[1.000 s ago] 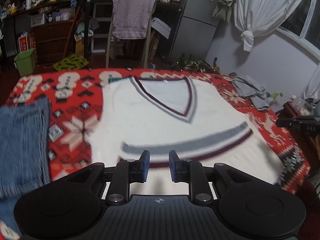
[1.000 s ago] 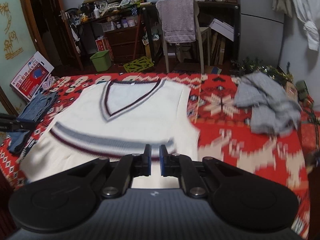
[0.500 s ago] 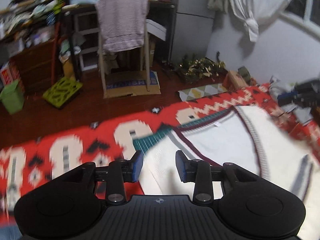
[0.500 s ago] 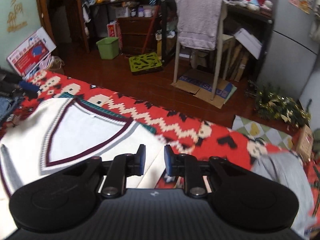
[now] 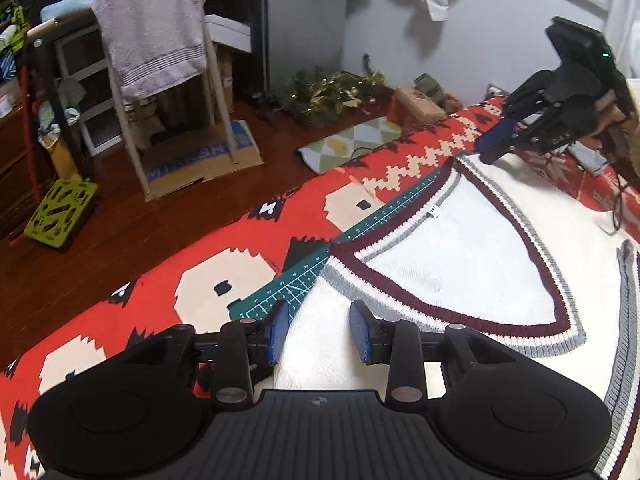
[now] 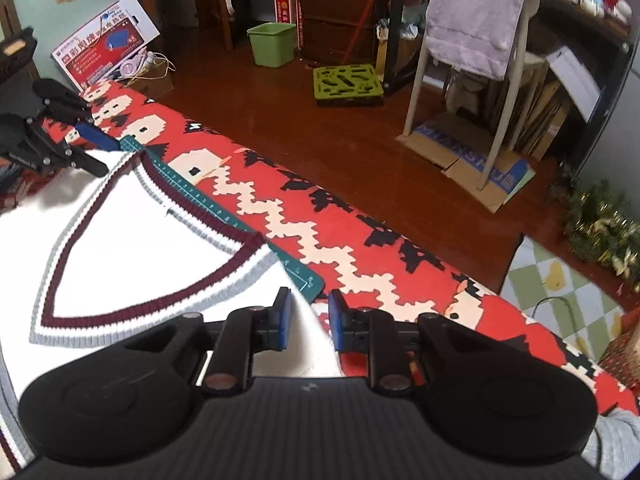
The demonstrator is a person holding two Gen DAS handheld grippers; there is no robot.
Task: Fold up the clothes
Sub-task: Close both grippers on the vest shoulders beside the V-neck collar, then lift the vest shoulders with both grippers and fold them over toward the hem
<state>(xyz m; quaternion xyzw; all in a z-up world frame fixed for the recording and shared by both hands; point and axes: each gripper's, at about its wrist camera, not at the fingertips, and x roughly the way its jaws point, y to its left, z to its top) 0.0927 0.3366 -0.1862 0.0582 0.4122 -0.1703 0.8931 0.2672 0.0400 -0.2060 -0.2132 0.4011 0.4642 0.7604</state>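
Observation:
A white knitted V-neck vest point(image 5: 460, 264) with maroon and grey trim lies flat on a red patterned blanket point(image 5: 224, 276). A green cutting mat point(image 5: 288, 284) pokes out under its neck edge. My left gripper point(image 5: 318, 330) is open just over one shoulder of the vest, beside the collar. My right gripper point(image 6: 311, 318) is open over the other shoulder of the vest point(image 6: 132, 256), with the white fabric edge lying between its fingers. Each gripper also shows in the other's view: the right gripper point(image 5: 504, 140) at the far collar corner, the left gripper point(image 6: 92, 148) likewise.
The blanket's far edge drops to a wooden floor point(image 6: 304, 132). Beyond it stand a chair with a towel point(image 5: 152, 36), a green bin point(image 6: 272, 44), a green tray point(image 6: 348, 84), flattened cardboard point(image 6: 476, 160) and a garland point(image 5: 332, 92). A grey garment point(image 6: 616, 440) lies at my right.
Both grippers have moved from the vest's striped hem up to its shoulders at the far edge of the blanket. Their jaws have opened wider.

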